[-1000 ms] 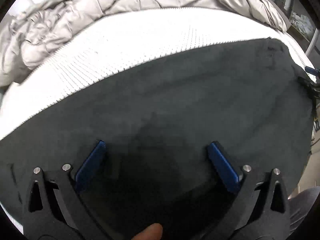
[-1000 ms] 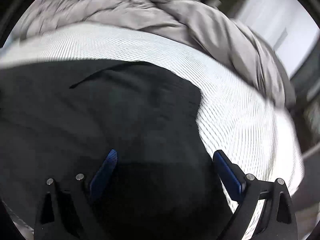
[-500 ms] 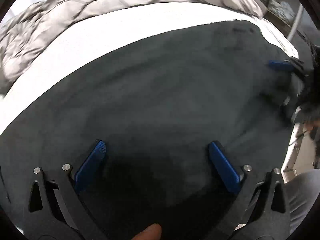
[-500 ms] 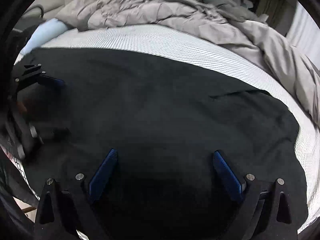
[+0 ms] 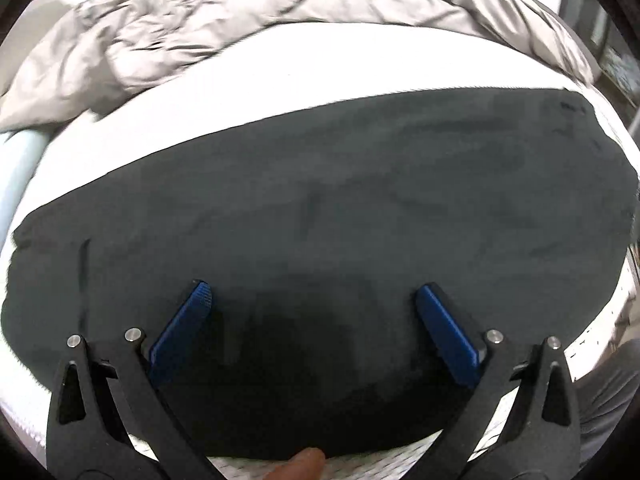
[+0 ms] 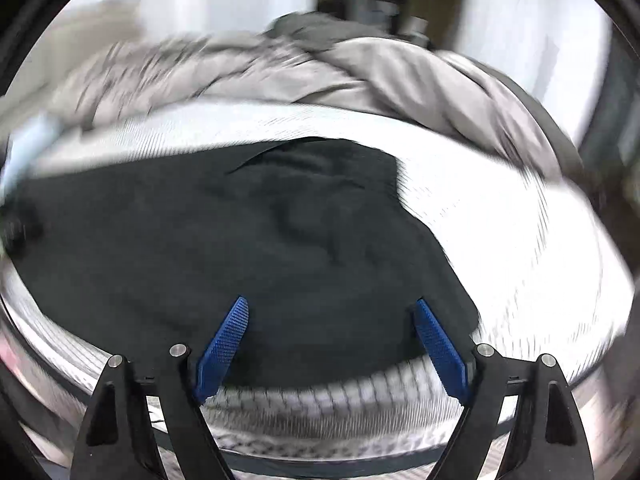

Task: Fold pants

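The black pants lie flat as a wide dark slab on the white bed; they also show in the right wrist view, where their right end has a folded, uneven edge. My left gripper is open and empty, hovering over the pants' near edge. My right gripper is open and empty, above the near edge of the pants close to the bed's front edge. The right wrist view is motion-blurred.
A crumpled grey duvet is heaped along the far side of the white textured mattress; it also shows in the right wrist view. The mattress front edge runs just below my right gripper. A pale blue pillow lies at the left.
Both grippers have pulled back towards the bed's front edge; the pants' near edge and mattress edge now show. The right camera swung round; the left gripper no longer shows in it.
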`<state>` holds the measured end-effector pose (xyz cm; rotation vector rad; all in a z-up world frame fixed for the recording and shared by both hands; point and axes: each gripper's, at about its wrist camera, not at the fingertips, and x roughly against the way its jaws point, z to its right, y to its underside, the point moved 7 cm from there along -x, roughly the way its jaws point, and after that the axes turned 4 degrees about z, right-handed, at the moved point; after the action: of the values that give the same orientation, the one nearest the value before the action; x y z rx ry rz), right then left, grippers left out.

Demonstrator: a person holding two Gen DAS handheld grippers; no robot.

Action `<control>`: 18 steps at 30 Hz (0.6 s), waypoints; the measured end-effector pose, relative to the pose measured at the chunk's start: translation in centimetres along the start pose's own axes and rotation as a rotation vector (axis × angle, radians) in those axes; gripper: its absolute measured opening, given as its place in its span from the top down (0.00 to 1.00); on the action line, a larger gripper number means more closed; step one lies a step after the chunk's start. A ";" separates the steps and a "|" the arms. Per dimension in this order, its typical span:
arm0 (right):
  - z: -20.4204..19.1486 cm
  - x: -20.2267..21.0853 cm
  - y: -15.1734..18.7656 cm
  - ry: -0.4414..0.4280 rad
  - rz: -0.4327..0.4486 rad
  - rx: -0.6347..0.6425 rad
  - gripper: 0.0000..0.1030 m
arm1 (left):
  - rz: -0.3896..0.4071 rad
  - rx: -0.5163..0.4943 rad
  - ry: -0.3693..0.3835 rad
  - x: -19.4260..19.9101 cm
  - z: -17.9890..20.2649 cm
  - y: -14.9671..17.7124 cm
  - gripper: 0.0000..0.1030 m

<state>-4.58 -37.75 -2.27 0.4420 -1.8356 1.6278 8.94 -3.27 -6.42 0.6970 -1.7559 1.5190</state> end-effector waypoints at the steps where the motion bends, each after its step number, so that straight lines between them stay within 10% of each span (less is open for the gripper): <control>1: 1.0 0.3 0.9 -0.041 -0.011 -0.087 0.13 | 0.004 0.017 -0.014 0.1 -1.1 0.4 0.00; 5: 2.7 -1.1 2.2 -0.254 -0.049 -0.347 0.13 | -0.005 0.066 -0.051 -0.4 -5.5 1.7 0.00; 9: 2.6 -2.4 0.9 -0.290 -0.036 -0.394 0.14 | 0.003 0.123 -0.081 0.3 -8.0 2.7 0.00; 11: 2.8 -3.7 -0.2 -0.253 -0.039 -0.400 0.20 | 0.001 0.134 -0.099 -0.2 -8.0 1.9 0.00; 14: 3.4 -5.1 -1.7 -0.198 -0.050 -0.397 0.64 | 0.012 0.145 -0.106 0.2 -8.4 1.9 0.00; 18: 4.9 -5.9 -3.1 -0.066 -0.020 -0.309 0.69 | 0.026 0.126 -0.143 0.7 -8.8 2.0 0.00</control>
<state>0.56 -43.95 -3.95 0.3787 -2.0811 1.2991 8.32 5.74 -6.49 0.8674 -1.7910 1.6439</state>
